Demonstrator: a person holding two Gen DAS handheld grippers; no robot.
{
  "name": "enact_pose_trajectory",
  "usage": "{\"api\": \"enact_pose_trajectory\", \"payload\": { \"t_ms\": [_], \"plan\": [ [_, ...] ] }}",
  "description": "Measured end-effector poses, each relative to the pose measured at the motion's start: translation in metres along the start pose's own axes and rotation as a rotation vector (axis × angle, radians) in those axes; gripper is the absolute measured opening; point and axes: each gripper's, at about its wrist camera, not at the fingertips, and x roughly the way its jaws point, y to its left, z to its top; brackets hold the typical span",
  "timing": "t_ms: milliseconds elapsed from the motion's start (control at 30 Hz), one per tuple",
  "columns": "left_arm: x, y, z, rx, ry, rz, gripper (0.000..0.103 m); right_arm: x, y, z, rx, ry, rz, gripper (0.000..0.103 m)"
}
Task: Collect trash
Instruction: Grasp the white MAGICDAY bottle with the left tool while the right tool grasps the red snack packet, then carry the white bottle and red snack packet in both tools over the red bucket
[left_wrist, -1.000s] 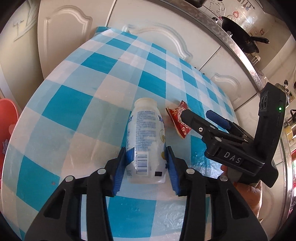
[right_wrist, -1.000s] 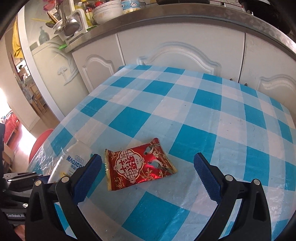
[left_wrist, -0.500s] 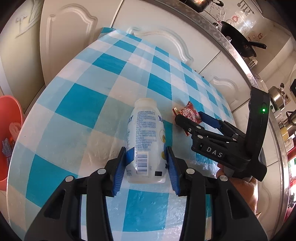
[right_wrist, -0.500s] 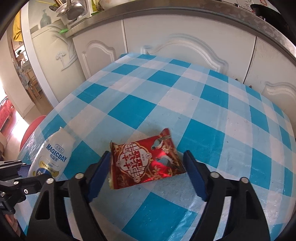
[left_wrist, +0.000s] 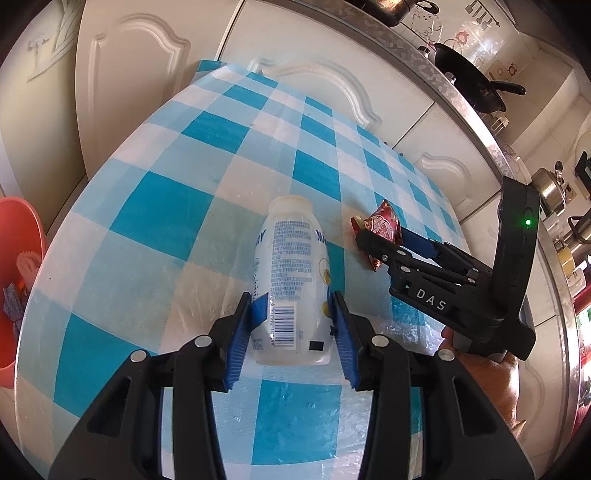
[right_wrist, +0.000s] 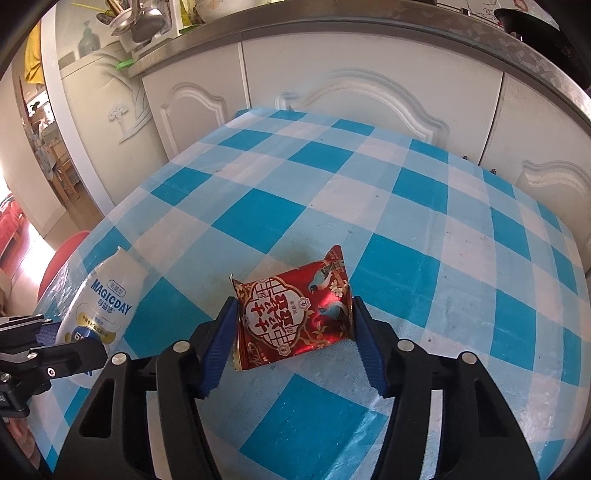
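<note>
Now right gripper (right_wrist: 293, 325) closing on wrapper (right_wrist: 291, 317) mid-table.

The white plastic bottle (right_wrist: 99, 295), lying at nine o'clock in the right wrist view, is showing "MAGICDAY" in blue capitals, with smaller Chinese characters beneath that are too small to read. In the left wrist view a barcode and dense fine print are facing up on it, illegible. The black right tool (left_wrist: 384, 240), at three o'clock there, is carrying "DAS" in white letters. The red foil wrapper (right_wrist: 295, 314) is displaying large white Chinese characters.
</note>
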Motion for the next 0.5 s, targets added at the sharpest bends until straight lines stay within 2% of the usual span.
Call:
{"api": "enact_pose_trajectory", "payload": {
  "t_ms": [200, 500],
  "plan": [
    [-0.002, 0.003, 0.000, -0.004, -0.005, -0.001, 0.044, -0.004, -0.007, -0.002, 0.043, -0.014, 0.001, 0.056],
    [-0.010, 0.010, 0.000, -0.019, -0.022, -0.004, 0.044, -0.018, -0.019, -0.007, 0.132, -0.079, 0.006, 0.055]
  ]
}}
